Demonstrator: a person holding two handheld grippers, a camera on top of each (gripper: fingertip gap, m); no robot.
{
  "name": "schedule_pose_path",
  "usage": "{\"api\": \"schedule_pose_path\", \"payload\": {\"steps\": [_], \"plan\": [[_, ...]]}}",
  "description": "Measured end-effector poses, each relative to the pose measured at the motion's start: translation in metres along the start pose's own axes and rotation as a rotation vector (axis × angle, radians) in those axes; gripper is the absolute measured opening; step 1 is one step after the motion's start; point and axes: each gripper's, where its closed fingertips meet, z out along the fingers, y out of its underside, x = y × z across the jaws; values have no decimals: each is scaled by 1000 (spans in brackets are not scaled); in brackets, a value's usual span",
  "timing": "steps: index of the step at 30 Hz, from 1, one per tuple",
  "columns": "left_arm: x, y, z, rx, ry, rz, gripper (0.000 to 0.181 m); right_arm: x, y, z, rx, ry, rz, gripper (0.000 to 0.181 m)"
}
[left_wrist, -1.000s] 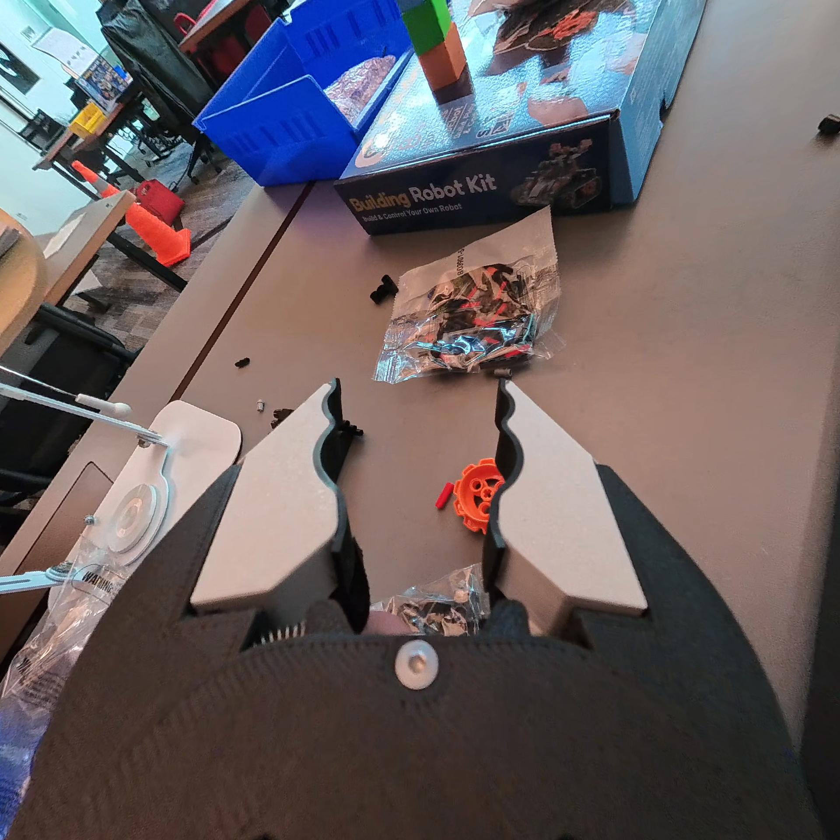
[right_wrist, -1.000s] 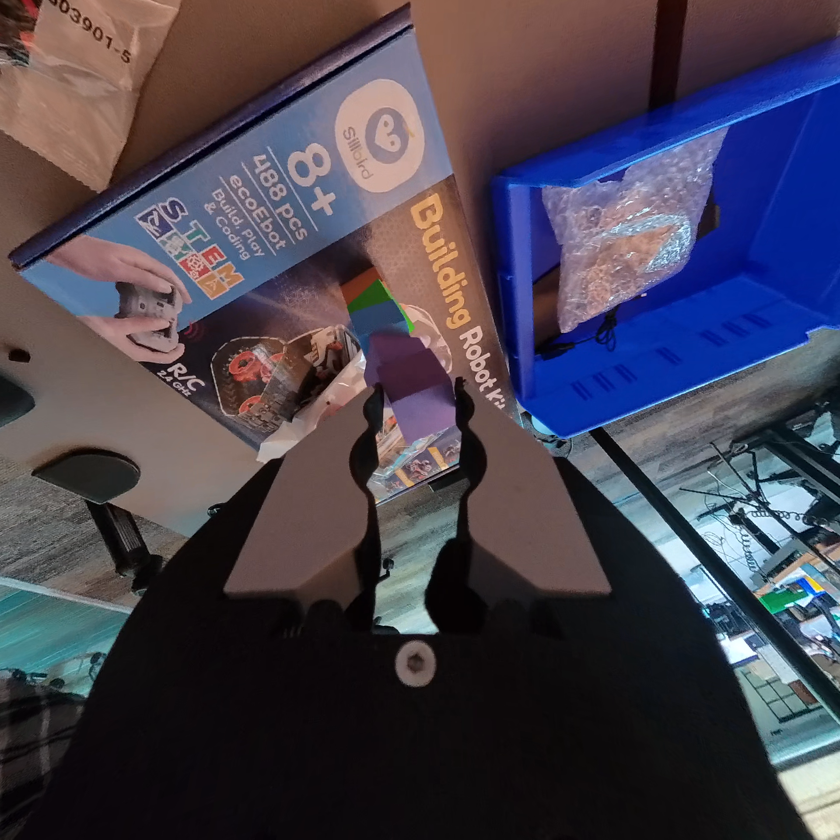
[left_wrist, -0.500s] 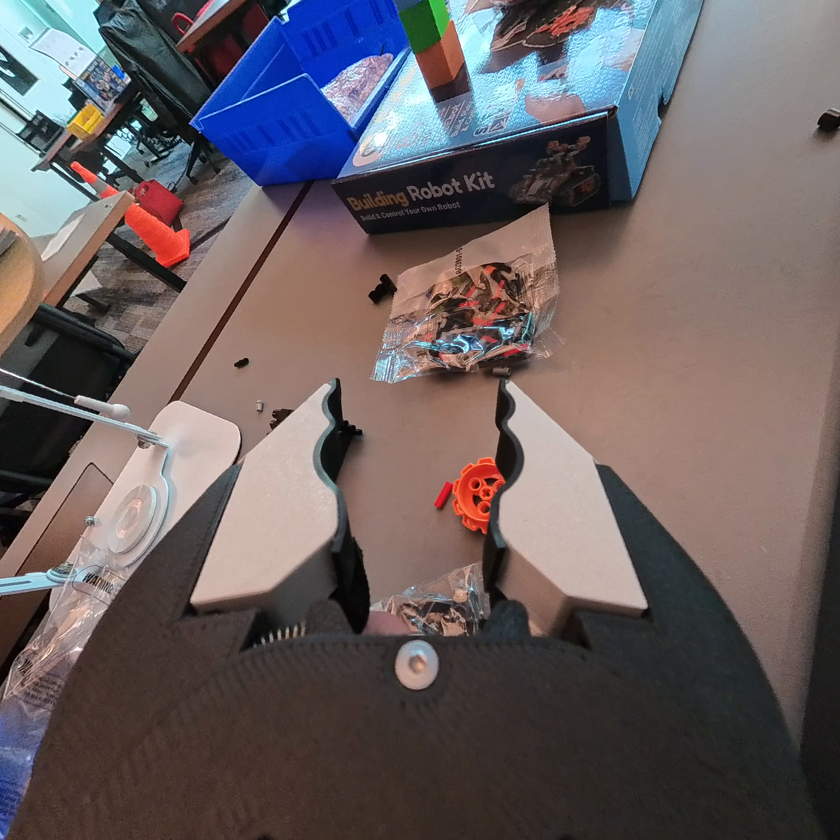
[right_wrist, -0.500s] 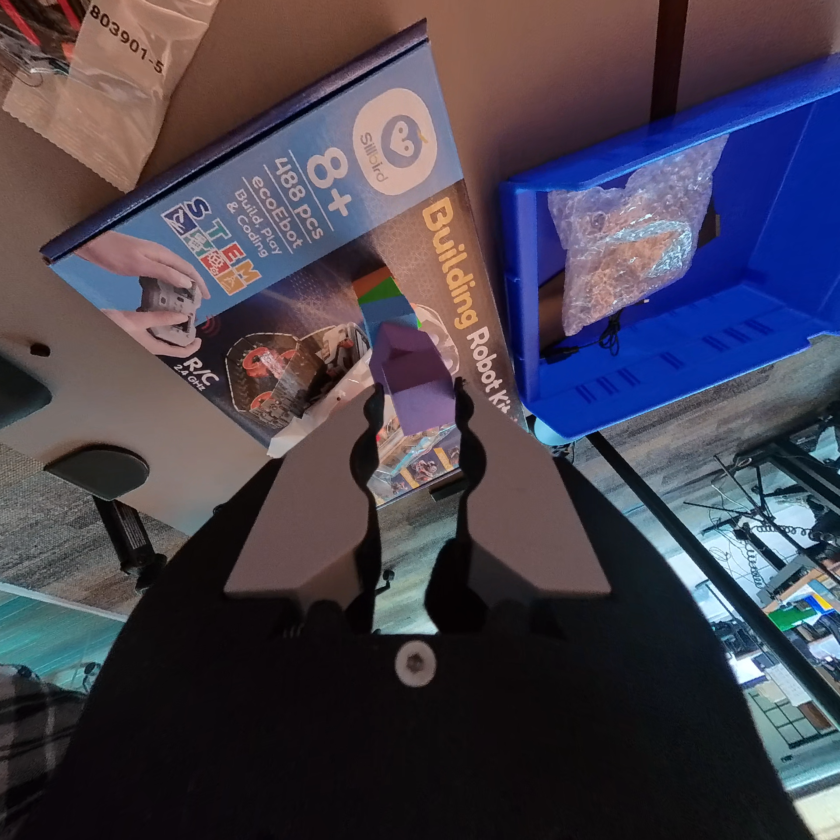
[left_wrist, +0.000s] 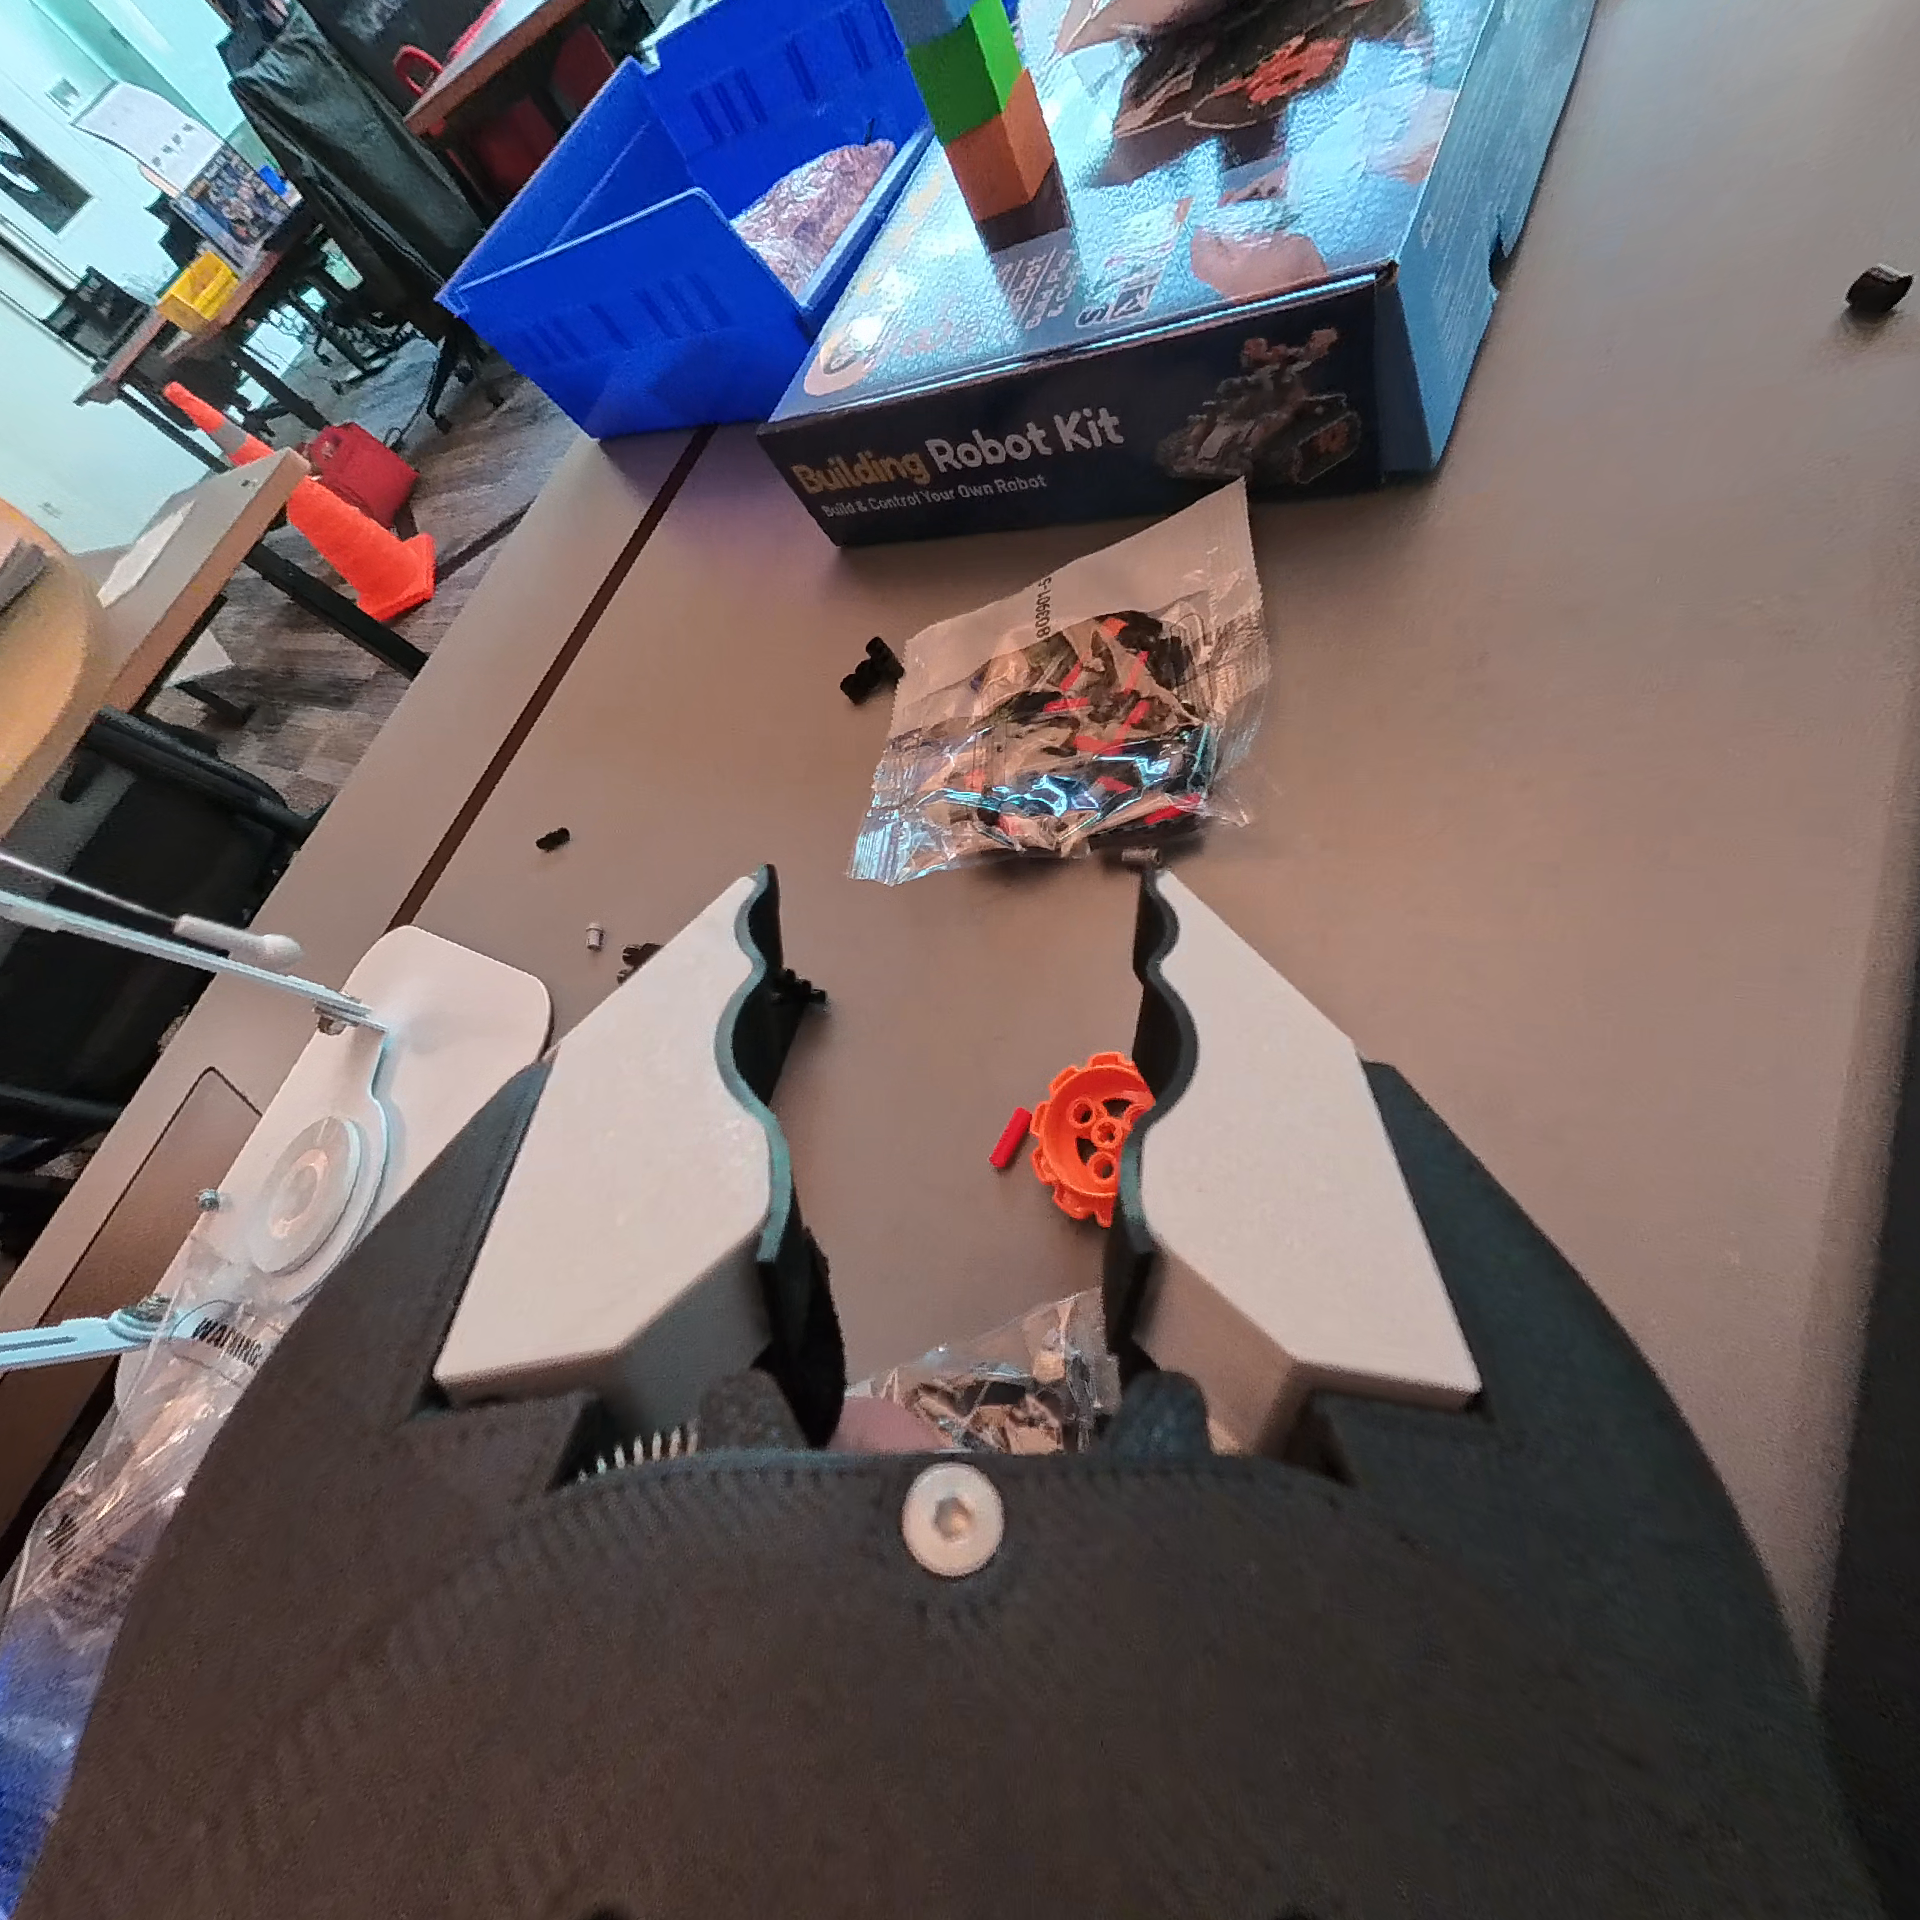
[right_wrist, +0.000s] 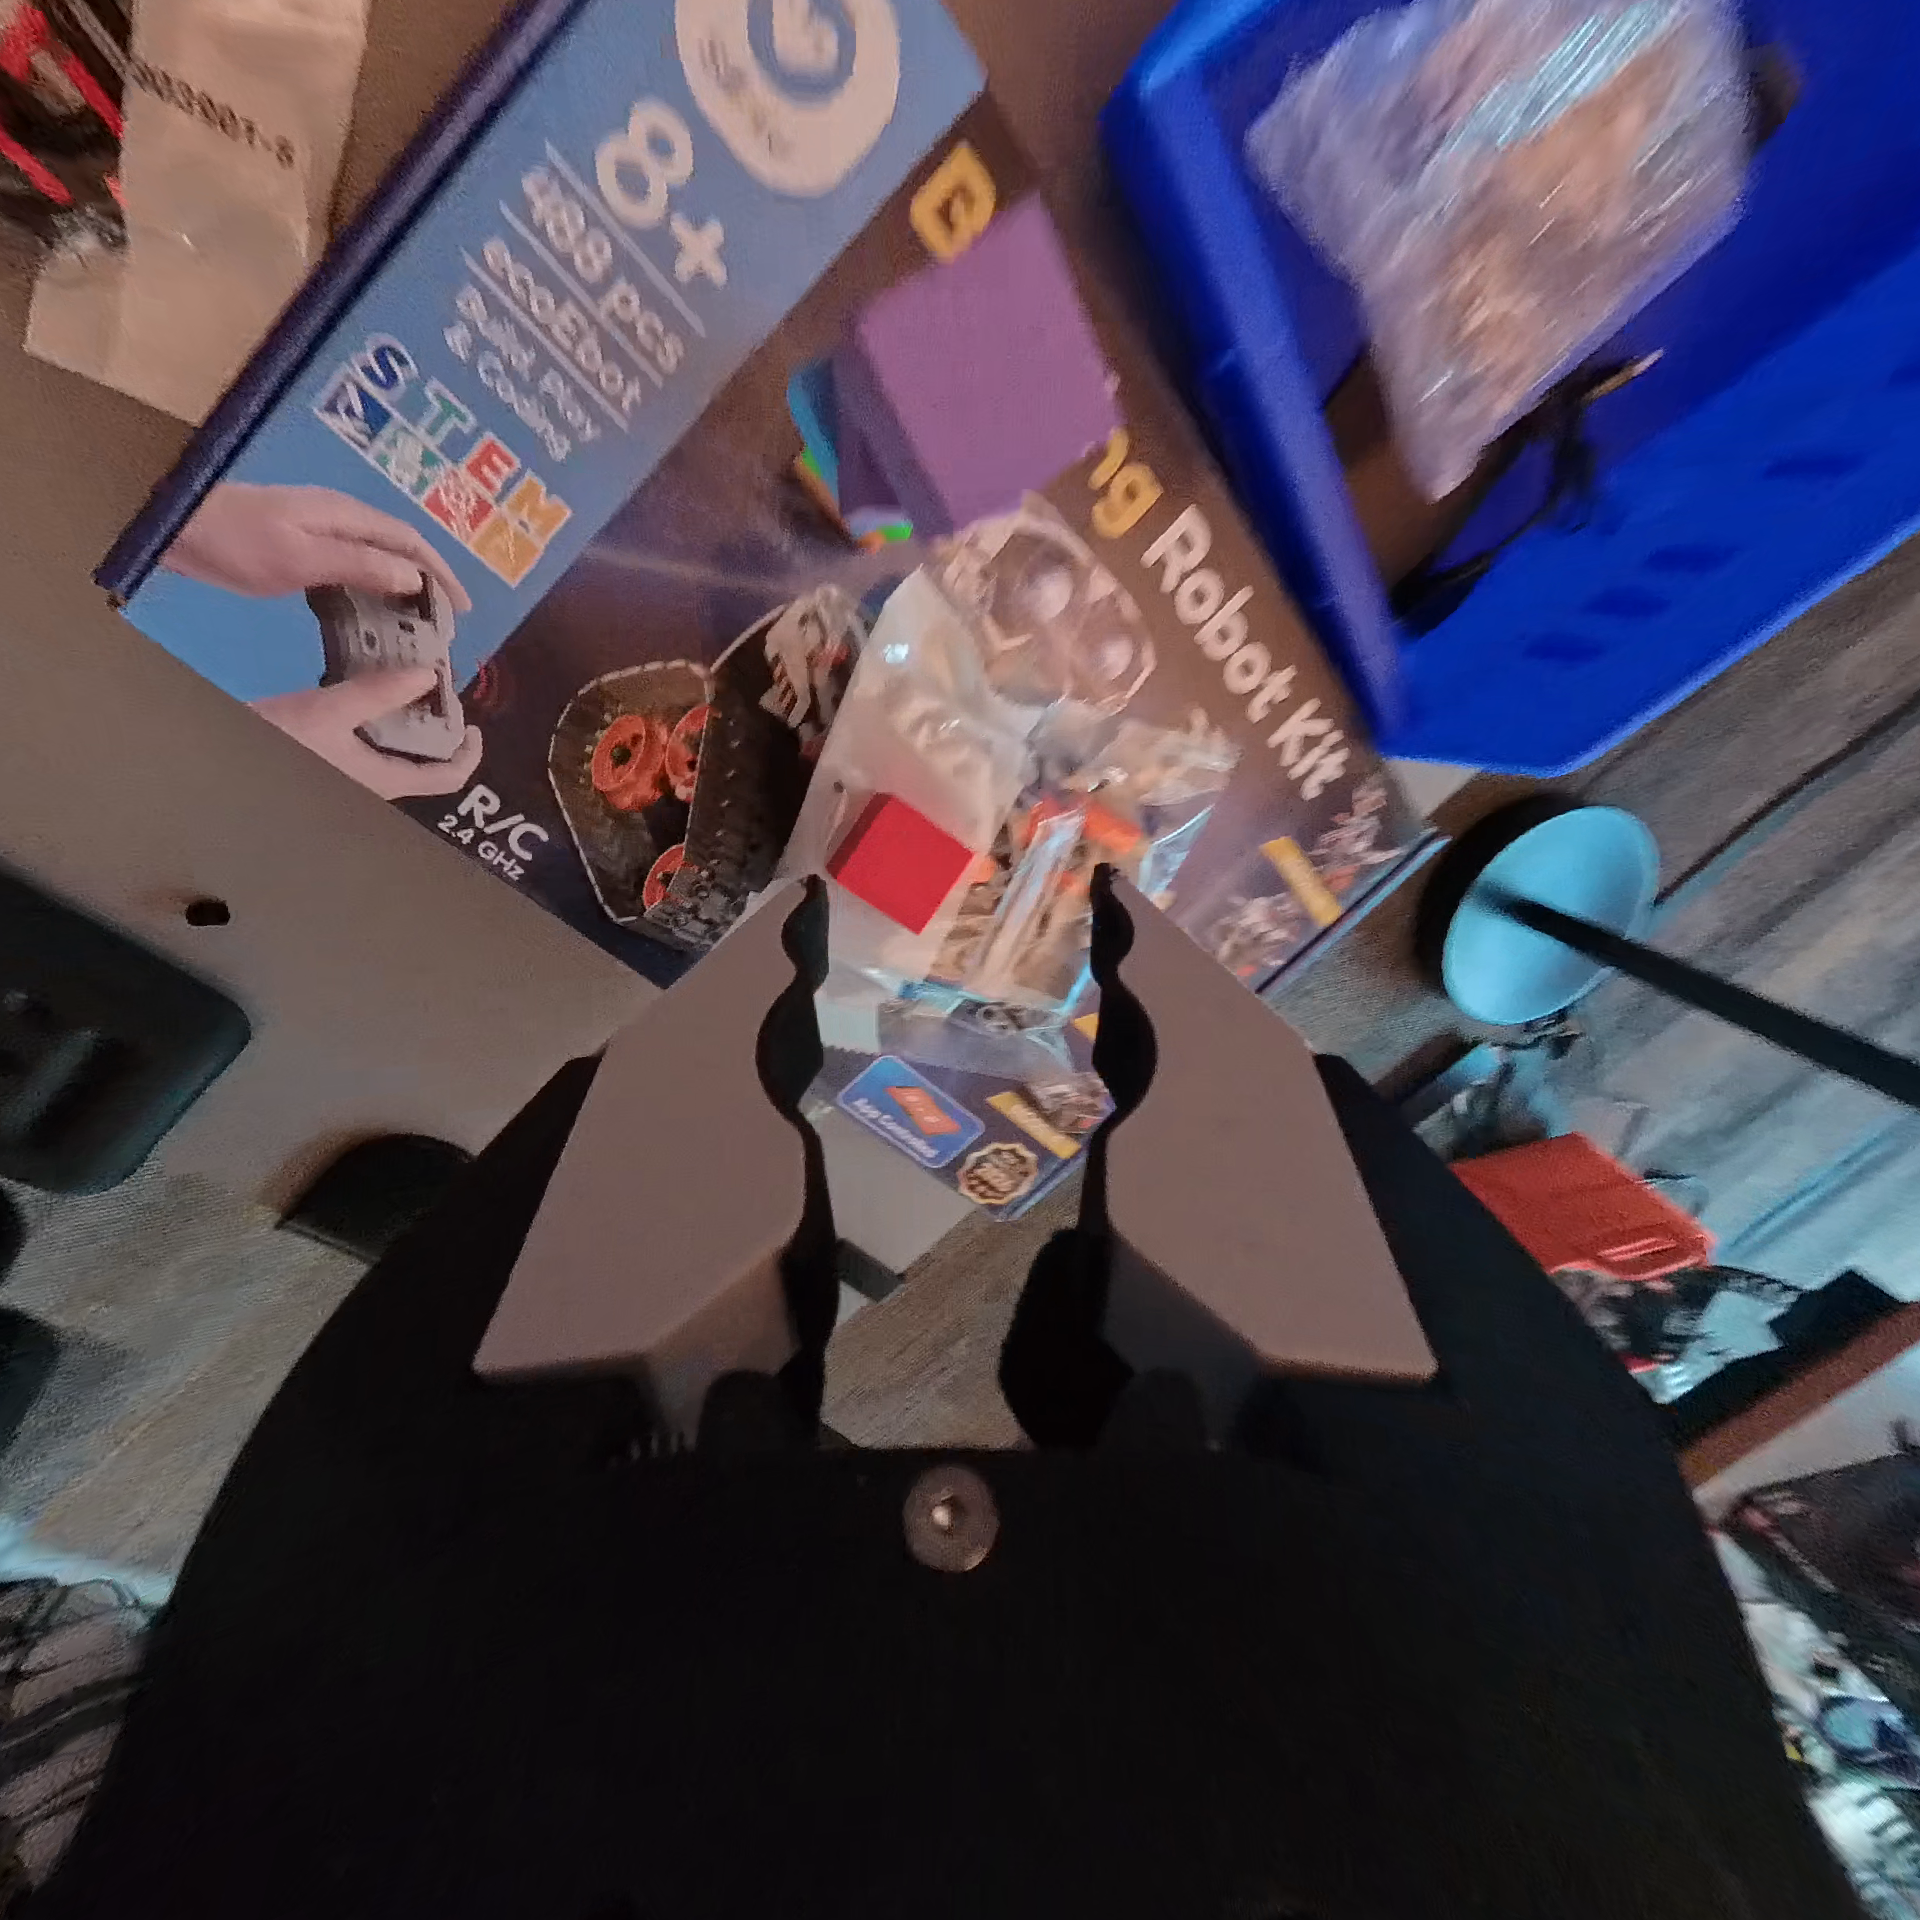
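My right gripper (right_wrist: 956, 894) is open and empty, over a blue kit box (right_wrist: 499, 343). A red cube (right_wrist: 899, 857) lies on a clear plastic bag (right_wrist: 935, 717) on the box, just beyond the fingertips. Farther off, a purple block (right_wrist: 977, 353) tops a stack of coloured blocks. That stack (left_wrist: 992, 114) shows orange, green and blue in the left wrist view, with its top cut off. My left gripper (left_wrist: 956, 904) is open and empty, low over the brown table (left_wrist: 1507, 831). An orange gear (left_wrist: 1091, 1132) and a red pin (left_wrist: 1008, 1138) lie between its fingers.
A clear bag of black and red parts (left_wrist: 1070, 727) lies between my left gripper and the box (left_wrist: 1195, 312). A blue bin (left_wrist: 644, 270) holding a bubble-wrap bag (right_wrist: 1507, 208) stands beside the box. Small black parts dot the table. A white stand (left_wrist: 416, 1049) is at the left. Tip to tip, the grippers are about 35 cm apart. The purple block (right_wrist: 977, 353) lies some 8 cm from my right tips, 30 cm from my left tips.
My right gripper has let go of the purple block on top of the stack, opened wider and drawn back toward the red cube. My left gripper has stayed put.
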Motion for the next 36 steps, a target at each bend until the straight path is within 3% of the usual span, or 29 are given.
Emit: {"api": "schedule_pose_path", "payload": {"steps": [4, 7, 11, 15, 18, 28, 36], "plan": [[1, 3, 1, -12, 1, 1, 66, -17, 21, 39, -64, -66, 32, 41], [-2, 5, 1, -16, -4, -10, 66, -18, 22, 50, -68, -69, 34, 32], [-3, 6, 2, -20, -2, -14, 66, -5, 5, 23, 18, -33, 24, 32], [-3, 7, 3, -24, 0, -14, 66, 20, -41, -37, 233, 43, 26, 32], [-5, 9, 2, -26, -5, -18, 66, 21, -66, -61, 330, 5, 6, 31], [-4, 8, 1, -24, 2, -16, 66, 7, -78, -32, 272, -80, -46, 32], [-4, 9, 3, -29, 2, -17, 67, 6, -78, -35, 273, -61, -65, 32]]}}
